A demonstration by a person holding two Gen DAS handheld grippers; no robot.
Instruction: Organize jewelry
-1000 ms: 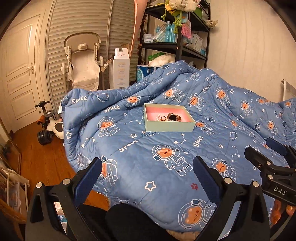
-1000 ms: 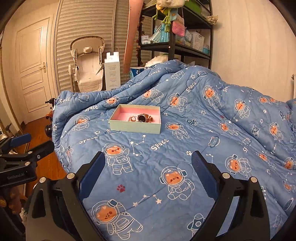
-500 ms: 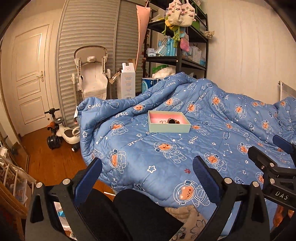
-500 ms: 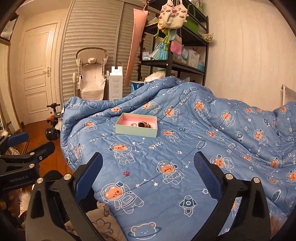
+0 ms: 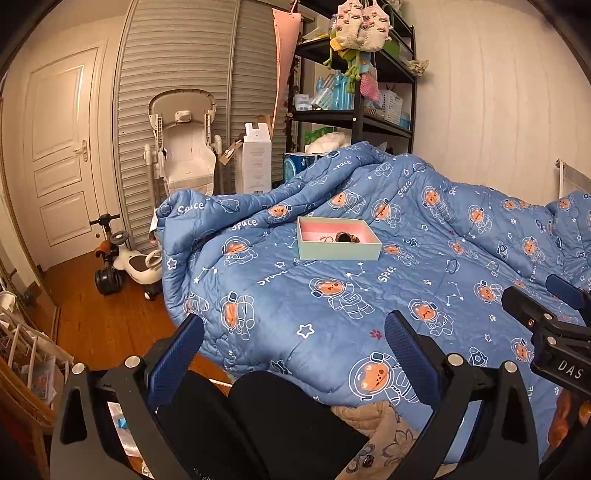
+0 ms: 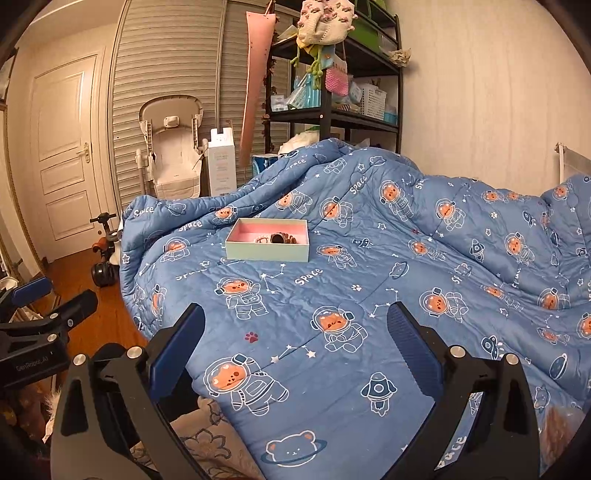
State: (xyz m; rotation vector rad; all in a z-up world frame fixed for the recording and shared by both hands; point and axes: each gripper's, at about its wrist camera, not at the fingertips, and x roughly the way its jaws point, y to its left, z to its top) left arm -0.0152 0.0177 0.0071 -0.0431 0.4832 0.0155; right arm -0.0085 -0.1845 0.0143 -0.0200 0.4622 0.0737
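Both grippers have advanced toward the box [image 5: 338, 243] since the previous frame. Left gripper [image 5: 293, 354] and right gripper [image 6: 295, 343]: fingers apart, empty. Quilt [image 6: 369, 280] lies between.

- A bedroom in a family home, no doubt about it: a bed [image 6: 406, 295] fills most of the view, under a blue quilt [image 5: 332, 295] printed with astronaut bears and the word "Space".
- On the wooden floor [image 5: 99, 321] beside the bed there's a toddler's ride-on toy [image 5: 125, 262].
- Against the slatted closet doors [image 5: 184, 74] stands a white baby seat [image 5: 184, 147].
- Black metal shelves [image 6: 332, 114] by the wall are packed with baskets and packets, and knitted toys [image 6: 325, 26] hang from the top.
- White panelled door [image 6: 64, 155] off to the left, warm indoor lighting all round.
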